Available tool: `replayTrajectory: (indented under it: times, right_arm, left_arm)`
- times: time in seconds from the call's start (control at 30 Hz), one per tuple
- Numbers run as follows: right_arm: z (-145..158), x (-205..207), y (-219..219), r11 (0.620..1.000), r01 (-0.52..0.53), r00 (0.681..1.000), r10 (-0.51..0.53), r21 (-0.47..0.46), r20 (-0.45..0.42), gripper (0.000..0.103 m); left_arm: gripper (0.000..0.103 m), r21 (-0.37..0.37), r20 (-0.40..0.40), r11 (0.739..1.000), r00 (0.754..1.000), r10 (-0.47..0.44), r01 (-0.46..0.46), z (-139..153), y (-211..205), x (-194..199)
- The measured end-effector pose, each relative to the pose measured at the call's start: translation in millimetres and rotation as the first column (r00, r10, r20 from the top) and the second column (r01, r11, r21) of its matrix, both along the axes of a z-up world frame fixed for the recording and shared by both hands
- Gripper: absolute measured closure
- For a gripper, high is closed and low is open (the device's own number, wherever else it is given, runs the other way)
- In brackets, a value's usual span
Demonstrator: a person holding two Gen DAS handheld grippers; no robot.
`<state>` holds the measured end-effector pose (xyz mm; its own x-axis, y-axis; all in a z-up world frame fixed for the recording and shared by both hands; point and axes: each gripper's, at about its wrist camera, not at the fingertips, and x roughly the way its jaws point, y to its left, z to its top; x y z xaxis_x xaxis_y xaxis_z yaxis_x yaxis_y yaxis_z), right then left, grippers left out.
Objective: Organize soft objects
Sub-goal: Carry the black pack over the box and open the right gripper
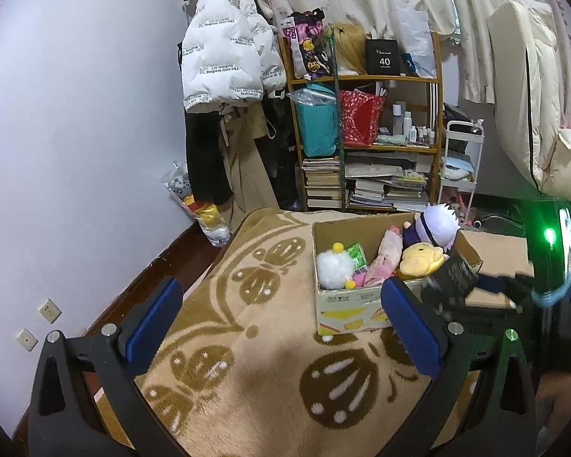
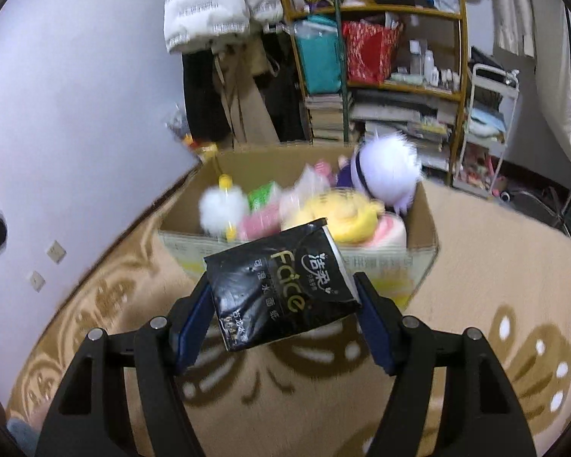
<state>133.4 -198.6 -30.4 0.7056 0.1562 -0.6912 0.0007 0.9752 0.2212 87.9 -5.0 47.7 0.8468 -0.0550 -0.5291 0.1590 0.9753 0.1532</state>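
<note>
Pack: black tissue pack [image 2: 281,285] is clamped between my right tongs [image 2: 285,304], long axis slanted.
Box: cardboard box [image 2: 418,255] lies just ahead, beyond pack.
Left tongs [image 1: 281,327]: wide open, empty, farther away.

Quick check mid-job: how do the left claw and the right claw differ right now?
The left claw stands open with nothing between its blue pads; the right claw is closed on a black tissue pack. The left claw sits to the left of the cardboard box, over the patterned blanket; the right claw faces the box head-on, its pack in front of the near wall. Both point down toward the blanket and box.
</note>
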Motion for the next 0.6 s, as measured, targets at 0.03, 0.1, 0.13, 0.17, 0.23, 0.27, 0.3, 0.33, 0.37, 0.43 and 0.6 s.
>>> replayTrajectory:
  times: [0.03, 0.1, 0.13, 0.17, 0.23, 0.27, 0.3, 0.33, 0.37, 0.43, 0.6]
  right_arm:
    - [1, 6, 5, 1.000, 0.000, 1.000, 0.000, 0.000, 0.007, 0.028]
    - [7, 20, 8, 1.000, -0.006, 1.000, 0.006, -0.006, 0.018, 0.028]
    - [9, 29, 10, 1.000, -0.011, 1.000, 0.011, -0.008, 0.017, 0.028]
    - [11, 35, 11, 1.000, -0.018, 1.000, 0.018, -0.006, 0.018, 0.028]
    - [20, 51, 13, 0.999, -0.030, 0.999, 0.029, 0.017, 0.033, 0.028]
    - [23, 57, 13, 0.999, -0.037, 0.999, 0.036, 0.027, 0.037, 0.028]
    - [25, 64, 15, 0.998, -0.048, 0.998, 0.047, 0.032, 0.034, 0.028]
    - [27, 71, 16, 0.998, -0.058, 0.998, 0.057, 0.026, 0.027, 0.028]
    - [29, 77, 18, 0.997, -0.069, 0.997, 0.069, 0.017, 0.022, 0.028]
    - [33, 85, 22, 0.996, -0.087, 0.996, 0.088, -0.006, 0.018, 0.027]
    - [39, 86, 19, 0.998, -0.069, 0.997, 0.069, 0.013, 0.029, 0.000]
  left_arm:
    - [0.000, -0.001, 0.001, 1.000, 1.000, 0.001, -0.001, 1, 0, 0]
    - [0.000, -0.001, 0.003, 1.000, 1.000, 0.005, -0.005, 3, 0, -1]
    - [0.000, 0.000, 0.004, 1.000, 1.000, 0.007, -0.007, 3, 1, -1]
    - [0.000, 0.006, 0.005, 1.000, 1.000, 0.009, -0.009, 4, 0, -1]
    - [0.000, 0.029, 0.010, 1.000, 1.000, 0.009, -0.010, 4, -1, 0]
    - [0.000, 0.047, 0.014, 0.999, 1.000, 0.012, -0.013, 5, -2, 2]
    - [0.000, 0.056, 0.017, 0.998, 1.000, 0.013, -0.014, 5, -2, 2]
    - [0.000, 0.057, 0.019, 0.998, 1.000, 0.011, -0.012, 6, -1, 1]
    - [0.000, 0.052, 0.019, 0.999, 1.000, 0.006, -0.007, 7, 0, 0]
    - [0.000, 0.028, 0.011, 1.000, 1.000, 0.008, -0.008, 10, 4, 2]
    - [0.000, 0.013, 0.014, 0.999, 0.999, 0.036, -0.036, 15, 8, 3]
